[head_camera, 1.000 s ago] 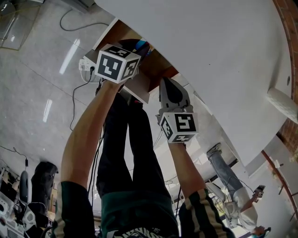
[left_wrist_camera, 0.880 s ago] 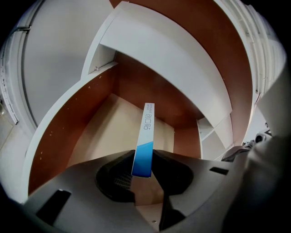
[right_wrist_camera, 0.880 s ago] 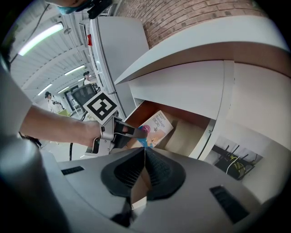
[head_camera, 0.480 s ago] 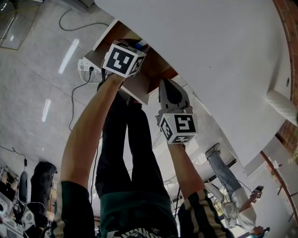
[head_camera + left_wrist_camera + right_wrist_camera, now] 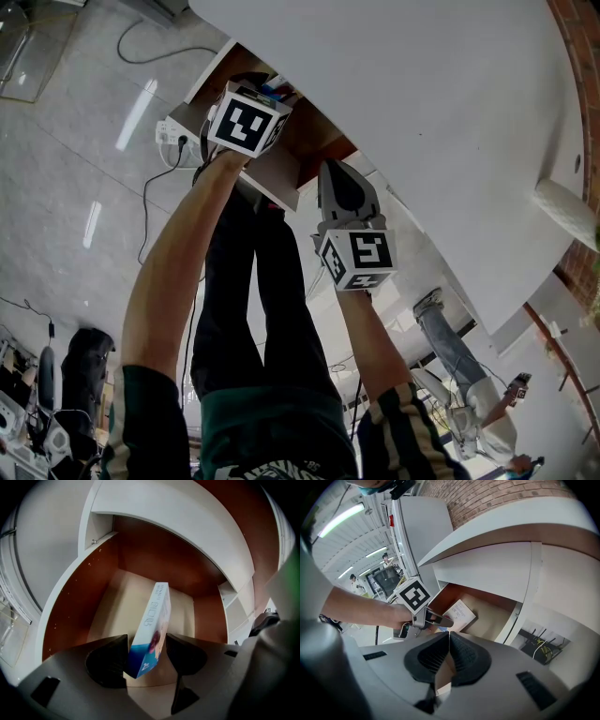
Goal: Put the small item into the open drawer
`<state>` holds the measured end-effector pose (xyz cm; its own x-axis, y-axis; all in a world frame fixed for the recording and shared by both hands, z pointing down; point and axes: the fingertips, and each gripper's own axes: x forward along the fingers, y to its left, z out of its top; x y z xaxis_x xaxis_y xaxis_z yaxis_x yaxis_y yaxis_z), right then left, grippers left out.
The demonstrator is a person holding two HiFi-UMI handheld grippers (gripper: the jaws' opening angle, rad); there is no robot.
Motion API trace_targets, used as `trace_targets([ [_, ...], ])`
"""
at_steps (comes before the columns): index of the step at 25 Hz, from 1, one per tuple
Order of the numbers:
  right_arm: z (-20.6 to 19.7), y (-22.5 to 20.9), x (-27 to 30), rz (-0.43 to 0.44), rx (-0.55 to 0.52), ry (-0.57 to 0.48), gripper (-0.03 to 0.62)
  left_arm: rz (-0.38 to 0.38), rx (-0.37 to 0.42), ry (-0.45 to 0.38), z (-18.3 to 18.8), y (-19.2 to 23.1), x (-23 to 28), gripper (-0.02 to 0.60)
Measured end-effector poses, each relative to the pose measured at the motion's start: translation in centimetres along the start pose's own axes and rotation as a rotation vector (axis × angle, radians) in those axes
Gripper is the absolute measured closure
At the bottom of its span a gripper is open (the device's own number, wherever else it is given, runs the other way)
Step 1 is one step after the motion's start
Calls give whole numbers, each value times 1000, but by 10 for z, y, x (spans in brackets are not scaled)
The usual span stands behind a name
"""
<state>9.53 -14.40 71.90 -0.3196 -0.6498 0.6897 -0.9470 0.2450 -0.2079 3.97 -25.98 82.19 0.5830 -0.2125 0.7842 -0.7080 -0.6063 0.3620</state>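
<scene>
Blue-and-white small box (image 5: 153,620) loose between left tool's (image 5: 146,644) wide, just-opening jaws: withdraw straight out of drawer (image 5: 79,606), no nudging. Right tool (image 5: 449,641) pinched closed, empty.

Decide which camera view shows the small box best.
The left gripper view: the small box fills the centre, tilted in the open drawer, print visible. The right gripper view shows only its pale face; the head view, a blue sliver.

the open drawer (image 5: 110,613) has brown walls and a pale floor; a small box (image 5: 154,620) stands tilted inside it.
</scene>
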Motion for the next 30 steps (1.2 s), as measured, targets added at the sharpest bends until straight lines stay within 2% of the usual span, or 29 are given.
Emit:
trace_targets([
  [11,0,5,2,4,6,3,568,0,10,-11,1,1,-6,328],
  [18,5,10,4,15,2,-1,568,28,84,-25,4,1,-18,328],
  [24,11,16,1,18,5,3,568,-8,42,-95,13,-13,-36,328],
  [30,22,28,-5,36,7,0,568,-3,48,-107,14,-23,-59,343],
])
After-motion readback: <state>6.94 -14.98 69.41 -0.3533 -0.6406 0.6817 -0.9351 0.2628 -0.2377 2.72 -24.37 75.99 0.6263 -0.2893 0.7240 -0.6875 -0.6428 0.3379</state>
